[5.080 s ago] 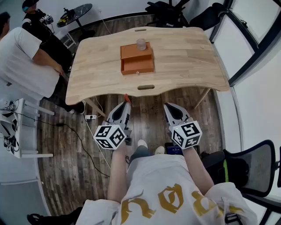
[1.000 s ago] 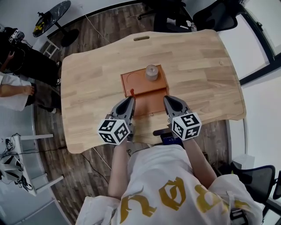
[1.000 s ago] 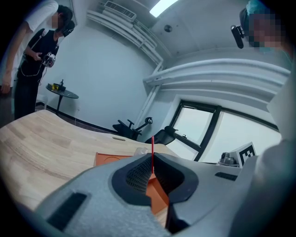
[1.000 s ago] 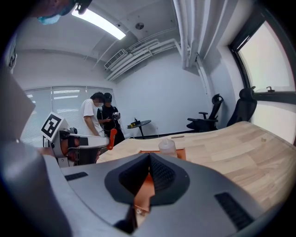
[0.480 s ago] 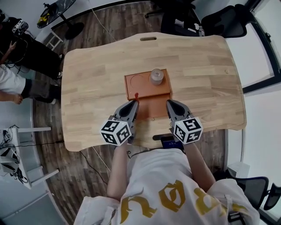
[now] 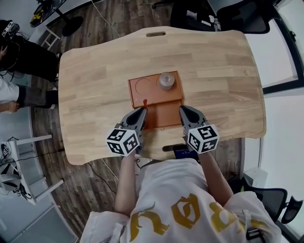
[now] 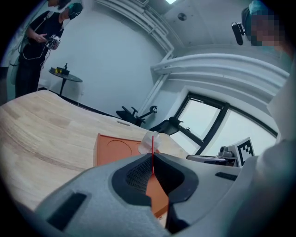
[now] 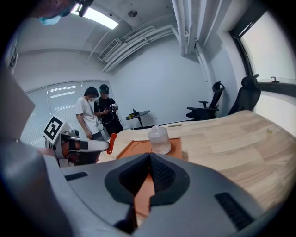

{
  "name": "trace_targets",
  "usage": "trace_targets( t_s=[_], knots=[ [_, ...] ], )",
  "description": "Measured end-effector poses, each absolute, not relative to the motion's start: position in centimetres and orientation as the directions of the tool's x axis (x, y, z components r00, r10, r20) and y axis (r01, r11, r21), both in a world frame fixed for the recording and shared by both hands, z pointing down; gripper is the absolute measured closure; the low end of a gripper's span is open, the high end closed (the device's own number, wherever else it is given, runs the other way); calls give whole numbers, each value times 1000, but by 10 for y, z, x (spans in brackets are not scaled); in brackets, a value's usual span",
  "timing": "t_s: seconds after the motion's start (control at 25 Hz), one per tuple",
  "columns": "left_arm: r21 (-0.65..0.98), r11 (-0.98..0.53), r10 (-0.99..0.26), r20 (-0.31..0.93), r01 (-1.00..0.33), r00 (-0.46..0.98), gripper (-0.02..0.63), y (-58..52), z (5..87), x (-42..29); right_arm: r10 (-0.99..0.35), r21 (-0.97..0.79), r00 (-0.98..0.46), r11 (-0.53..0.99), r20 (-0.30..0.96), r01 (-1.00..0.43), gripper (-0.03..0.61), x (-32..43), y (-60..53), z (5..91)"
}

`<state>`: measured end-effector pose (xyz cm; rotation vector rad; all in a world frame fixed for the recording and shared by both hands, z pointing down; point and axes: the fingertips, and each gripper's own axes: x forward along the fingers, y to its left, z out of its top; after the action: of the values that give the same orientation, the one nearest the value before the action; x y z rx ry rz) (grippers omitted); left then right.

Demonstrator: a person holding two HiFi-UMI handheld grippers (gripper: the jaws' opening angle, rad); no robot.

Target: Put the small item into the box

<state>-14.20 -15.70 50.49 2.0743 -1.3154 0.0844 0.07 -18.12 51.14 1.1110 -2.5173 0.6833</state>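
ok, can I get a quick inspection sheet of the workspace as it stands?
surface: wooden table, light, no marks or spills seen.
job's things: orange box mid-table; thin red item held in the left gripper, not yet in the box.
clutter: clear jar standing on the box's far part.
grippers: left gripper jaws shut on the thin red item; right gripper jaws together, nothing between them; both at the box's near end.
cables: nothing seen on the table.
surroundings: office chairs beyond the far edge; two people standing off to the left.
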Motion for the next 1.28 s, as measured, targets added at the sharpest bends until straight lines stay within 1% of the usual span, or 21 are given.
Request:
trace_targets(
  t_s=[0.12, 0.4, 0.64, 0.8, 0.96, 1.08, 1.28],
  knots=[
    [501, -272, -763, 408, -822, 501, 595, -158, 516, -139, -595, -307, -651, 581, 471, -754, 568, 2, -185, 523],
    [486, -365, -681, 442, -794, 583, 595, -153, 535, -118, -567, -340, -675, 589, 471, -733, 568, -8, -189, 533],
    [445, -373, -577, 576, -814, 579, 595, -147, 565, -106, -555, -361, -686, 589, 470, -724, 568, -7, -190, 545],
    [440, -368, -525, 629, -819, 573, 595, -143, 579, -102, -550, -369, -682, 578, 482, -727, 566, -2, -189, 552],
    [401, -385, -462, 696, -831, 550, 595, -139, 594, -99, -537, -398, -700, 578, 471, -712, 568, -2, -188, 552],
    [384, -405, -411, 734, -830, 540, 595, -134, 604, -93, -521, -371, -699, 601, 490, -708, 567, -2, -186, 556],
    [405, -392, -369, 754, -826, 544, 595, -136, 612, -89, -499, -280, -678, 653, 539, -704, 568, -3, -189, 563]
  ],
)
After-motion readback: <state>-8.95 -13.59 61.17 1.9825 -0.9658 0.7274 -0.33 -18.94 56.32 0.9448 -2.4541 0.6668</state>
